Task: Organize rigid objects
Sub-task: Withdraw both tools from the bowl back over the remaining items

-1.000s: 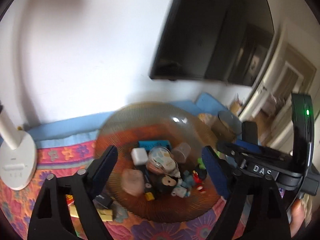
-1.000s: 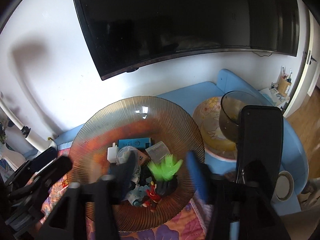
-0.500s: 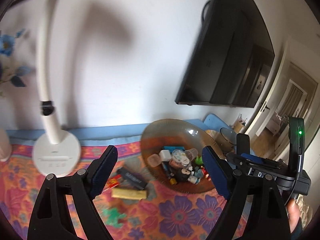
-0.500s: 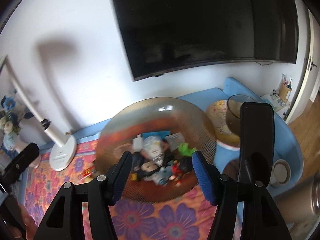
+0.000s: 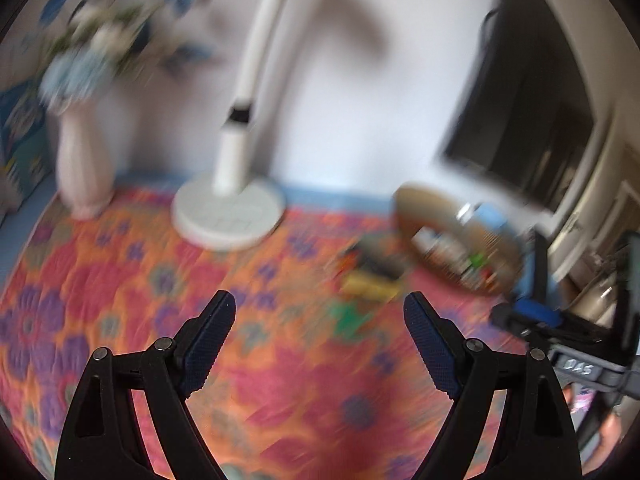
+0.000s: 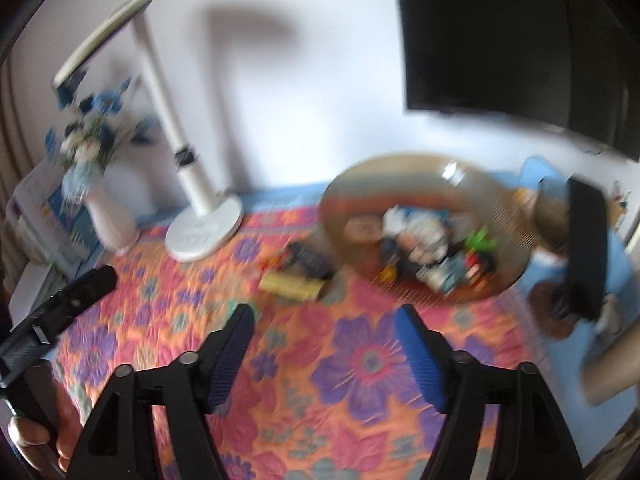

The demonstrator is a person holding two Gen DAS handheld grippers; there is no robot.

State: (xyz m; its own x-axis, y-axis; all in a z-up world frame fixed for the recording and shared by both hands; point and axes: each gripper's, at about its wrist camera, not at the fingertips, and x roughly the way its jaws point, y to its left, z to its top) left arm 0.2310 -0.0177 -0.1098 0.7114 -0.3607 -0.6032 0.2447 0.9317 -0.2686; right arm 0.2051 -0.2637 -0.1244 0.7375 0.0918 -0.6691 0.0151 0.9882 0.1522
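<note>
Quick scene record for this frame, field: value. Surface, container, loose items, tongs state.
surface: floral quilted cloth
container: ribbed amber glass plate, piled with small items; green toy among them
loose items: yellow block and dark block on the cloth, left of the plate; too blurred to identify
background: white desk lamp, white vase with blue flowers, dark wall screen
left tongs: open, nothing between them
right tongs: opening, nothing between them
image quality: motion blur in both views
</note>
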